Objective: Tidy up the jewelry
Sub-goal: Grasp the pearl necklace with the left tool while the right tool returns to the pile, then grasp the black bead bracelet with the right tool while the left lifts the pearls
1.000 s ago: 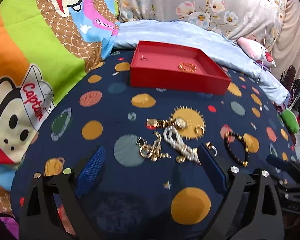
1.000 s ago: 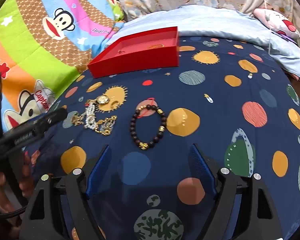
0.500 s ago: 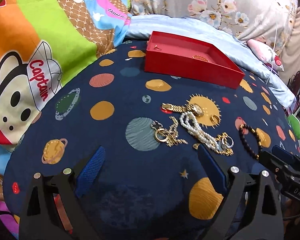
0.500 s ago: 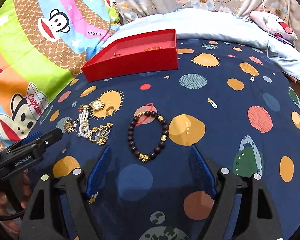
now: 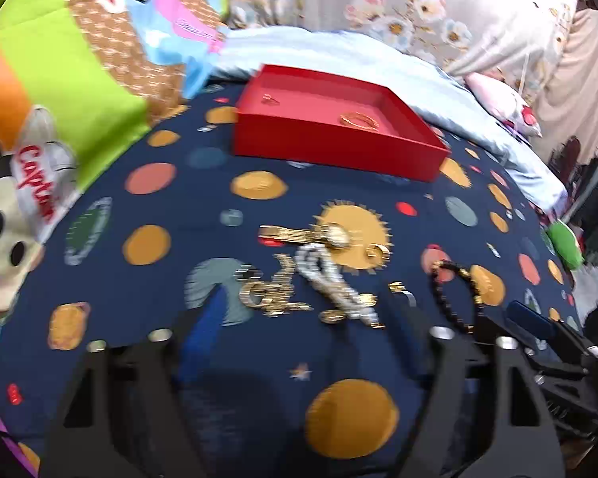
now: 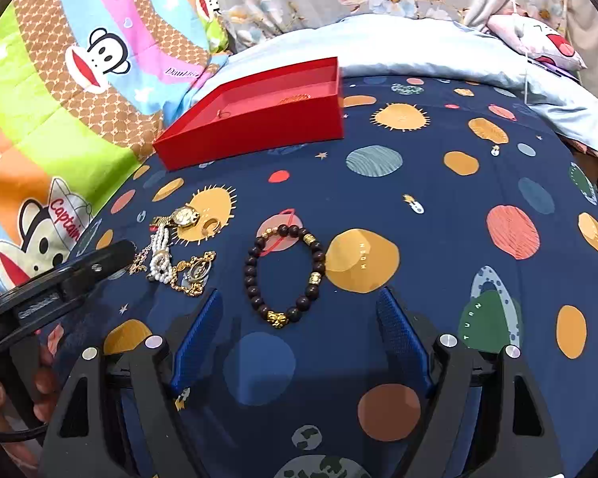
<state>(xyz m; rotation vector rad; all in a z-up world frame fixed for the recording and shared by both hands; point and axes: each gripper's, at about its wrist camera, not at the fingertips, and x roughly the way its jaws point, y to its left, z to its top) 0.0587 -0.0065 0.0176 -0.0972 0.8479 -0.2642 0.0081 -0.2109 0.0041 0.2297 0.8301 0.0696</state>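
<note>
Two handheld grippers hover low over a navy bedspread (image 6: 438,183) printed with coloured planets and suns.

In the right wrist view, the right gripper (image 6: 297,334) fills the bottom of the frame, its blue-padded fingers (image 6: 197,338) spread wide with nothing between them. Just above the gap, in the centre of the frame, a dark beaded bracelet (image 6: 285,275) with gold charms lies flat in a ring. The left gripper (image 6: 59,279) reaches in from the left edge, and fingers of the hand (image 6: 16,394) holding it show at lower left.

In the blurred left wrist view, the left gripper (image 5: 303,318) spans the bottom of the frame, jaws also wide and holding nothing. Just above its fingertips, in the middle of the frame, sits a tangled pile: a gold watch (image 5: 319,235), a pearl strand (image 5: 335,279) and gold chains (image 5: 271,290). The beaded bracelet lies to the pile's right.

A red tray (image 5: 331,151) rests in the upper centre of that frame, well apart from the pile, with a gold bangle (image 5: 358,119) and a small ring (image 5: 269,99) inside.
</note>
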